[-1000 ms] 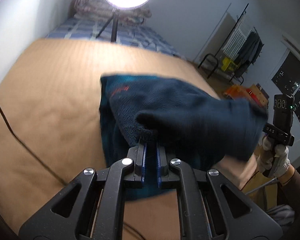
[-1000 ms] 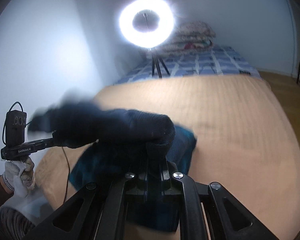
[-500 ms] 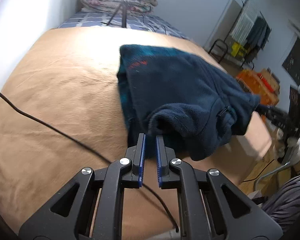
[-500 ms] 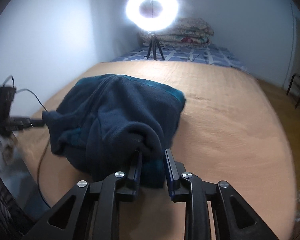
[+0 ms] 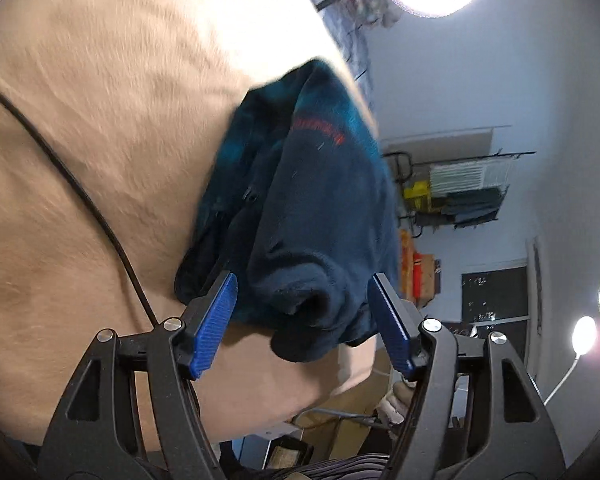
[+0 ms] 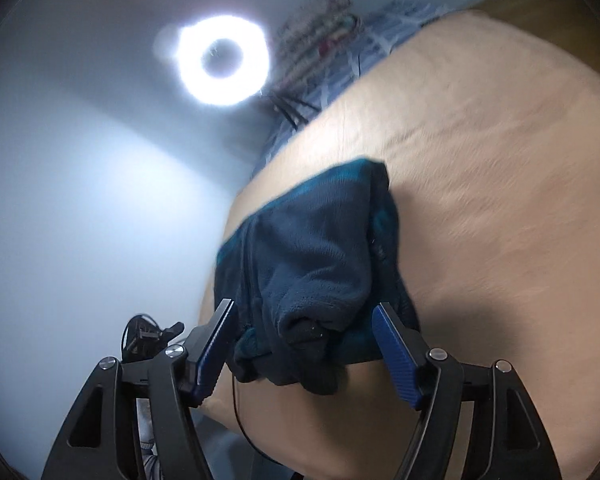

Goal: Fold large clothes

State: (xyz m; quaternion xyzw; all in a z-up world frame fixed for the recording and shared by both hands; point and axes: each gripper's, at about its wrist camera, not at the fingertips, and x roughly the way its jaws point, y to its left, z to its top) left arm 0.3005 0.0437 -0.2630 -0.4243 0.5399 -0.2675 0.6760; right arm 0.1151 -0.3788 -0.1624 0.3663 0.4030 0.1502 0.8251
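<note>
A dark navy fleece garment with teal lining and a small red logo lies folded in a bundle on the tan bed cover. My left gripper is open, its blue pads on either side of the bundle's near rolled edge without holding it. In the right wrist view the same fleece lies near the bed's edge. My right gripper is open too, its pads spread around the near folds. Both views are tilted and blurred.
A black cable runs across the bed cover left of the fleece. A ring light on a tripod stands by folded quilts at the far end. A clothes rack and orange boxes stand beyond the bed.
Both grippers have opened and let go of the fleece, which now rests on the bed. Both cameras have tilted sideways and drawn back toward the bed's edge.
</note>
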